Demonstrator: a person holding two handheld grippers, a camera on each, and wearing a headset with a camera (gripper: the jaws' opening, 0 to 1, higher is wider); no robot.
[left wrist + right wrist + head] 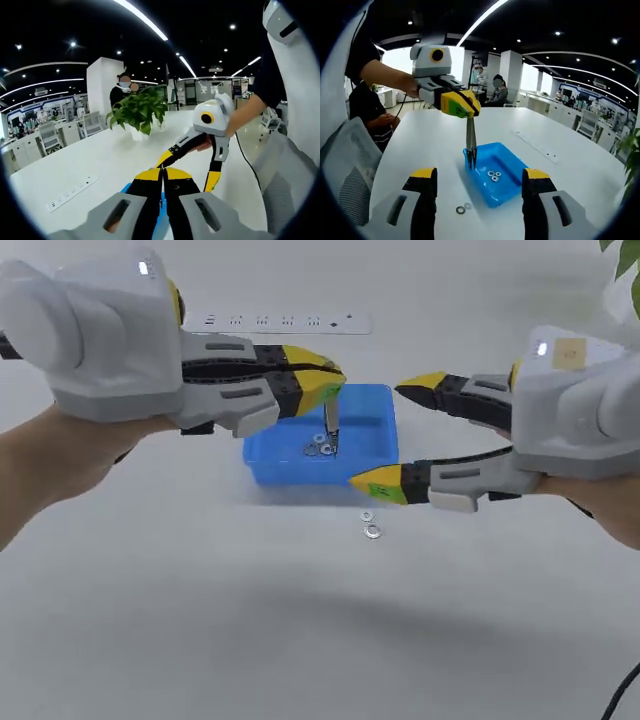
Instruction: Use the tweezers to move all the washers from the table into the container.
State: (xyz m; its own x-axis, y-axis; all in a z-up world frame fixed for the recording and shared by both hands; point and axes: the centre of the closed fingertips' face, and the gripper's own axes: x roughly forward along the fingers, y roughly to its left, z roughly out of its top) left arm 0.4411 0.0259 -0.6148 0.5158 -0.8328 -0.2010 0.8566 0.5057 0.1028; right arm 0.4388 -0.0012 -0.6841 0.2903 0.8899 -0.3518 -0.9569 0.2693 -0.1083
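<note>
Fingers [300,362] of left gripper [333,382] clenched on tweezers [329,430], frame centre. Right gripper [380,435] released, empty. Washers [370,524] below container [265,468]: light, thin, probably slippery; best pinch across rim.

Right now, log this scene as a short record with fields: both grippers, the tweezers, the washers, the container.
left gripper: shut on the tweezers, above the blue container
right gripper: open, holding nothing
tweezers: pointing down, tips inside the container
stored washers: three, in the container
loose washers: two, on the table just in front of the container
power strip: on the table behind the container
</note>
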